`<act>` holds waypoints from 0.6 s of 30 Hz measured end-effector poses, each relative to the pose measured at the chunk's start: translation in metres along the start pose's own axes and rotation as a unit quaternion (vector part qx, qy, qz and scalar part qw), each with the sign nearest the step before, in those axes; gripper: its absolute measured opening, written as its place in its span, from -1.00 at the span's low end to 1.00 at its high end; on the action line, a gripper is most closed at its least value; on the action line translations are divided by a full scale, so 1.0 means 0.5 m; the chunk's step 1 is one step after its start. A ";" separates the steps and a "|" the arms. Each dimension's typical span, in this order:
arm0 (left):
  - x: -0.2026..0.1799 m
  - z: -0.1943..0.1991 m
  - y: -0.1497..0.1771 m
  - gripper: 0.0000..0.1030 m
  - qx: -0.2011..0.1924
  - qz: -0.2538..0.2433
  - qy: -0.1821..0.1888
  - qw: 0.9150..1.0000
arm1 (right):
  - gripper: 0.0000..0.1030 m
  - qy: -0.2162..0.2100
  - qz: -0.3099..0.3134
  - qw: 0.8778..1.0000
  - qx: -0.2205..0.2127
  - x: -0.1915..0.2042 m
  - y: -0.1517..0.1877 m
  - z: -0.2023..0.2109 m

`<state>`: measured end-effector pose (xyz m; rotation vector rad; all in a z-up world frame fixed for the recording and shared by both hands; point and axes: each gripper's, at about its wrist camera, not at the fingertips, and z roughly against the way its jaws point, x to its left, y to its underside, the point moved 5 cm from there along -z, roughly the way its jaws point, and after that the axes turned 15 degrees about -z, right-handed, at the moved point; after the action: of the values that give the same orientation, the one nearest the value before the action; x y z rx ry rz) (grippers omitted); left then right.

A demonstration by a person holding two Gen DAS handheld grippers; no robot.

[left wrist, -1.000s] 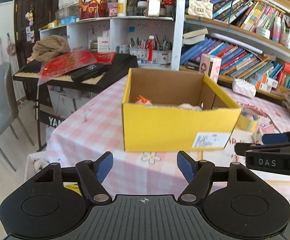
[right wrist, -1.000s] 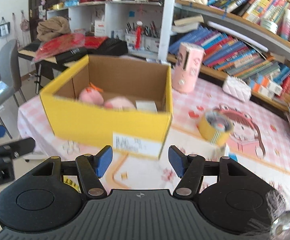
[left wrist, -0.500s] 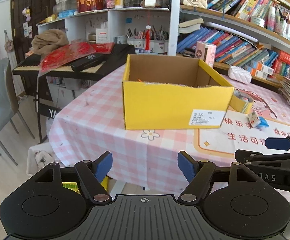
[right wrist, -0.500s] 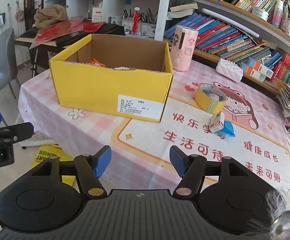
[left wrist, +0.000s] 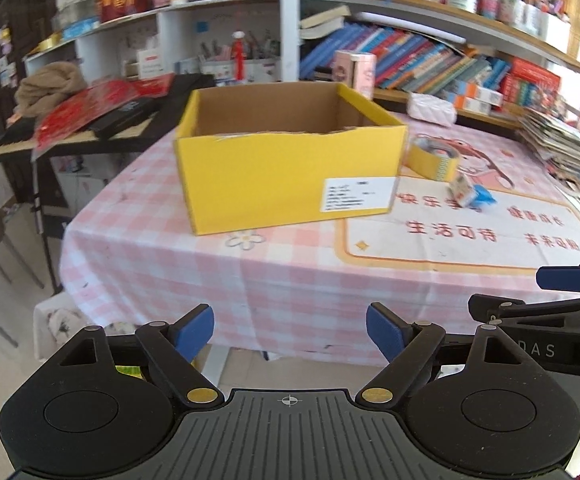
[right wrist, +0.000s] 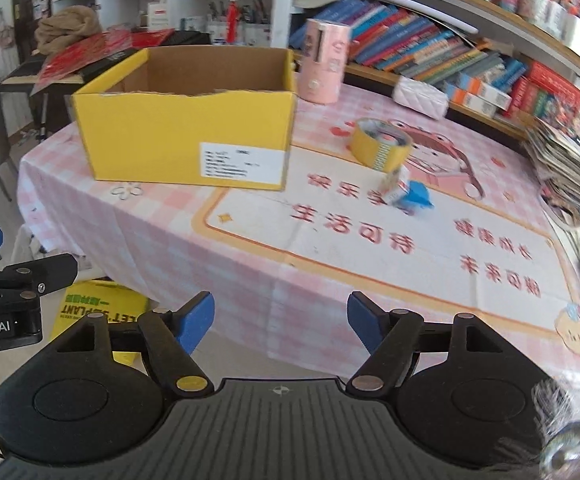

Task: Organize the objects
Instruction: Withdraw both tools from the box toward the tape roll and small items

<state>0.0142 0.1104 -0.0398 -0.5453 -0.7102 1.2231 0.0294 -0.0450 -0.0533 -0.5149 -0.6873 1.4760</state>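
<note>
Both grippers hung off the table edge, well apart from the box (left wrist: 290, 160). Left gripper (left wrist: 290, 330) jaws wide, empty; right gripper (right wrist: 281, 318) same. Tape (right wrist: 379, 149) & small carton (right wrist: 394, 187) lay right of box, on the mat. Probably next: right goes for tape, approach from above, jaws across the ring wall. Legible: "DAS" on right gripper, "bot.AI" on left; box label too blurred.
</note>
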 end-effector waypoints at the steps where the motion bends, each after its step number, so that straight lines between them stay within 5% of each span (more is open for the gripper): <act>1: -0.006 -0.001 -0.004 0.67 -0.003 -0.005 0.003 1.000 | 0.40 0.005 -0.007 1.000 0.000 -0.009 0.000 0.002; 18: -0.114 -0.037 -0.078 0.69 -0.027 -0.067 0.067 0.995 | 0.51 0.086 -0.091 0.992 -0.010 -0.155 -0.006 0.020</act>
<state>0.0432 0.0451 -0.0352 -0.6102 -0.6572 1.0354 0.0272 -0.1231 -0.0520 -0.5718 -0.5970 1.2392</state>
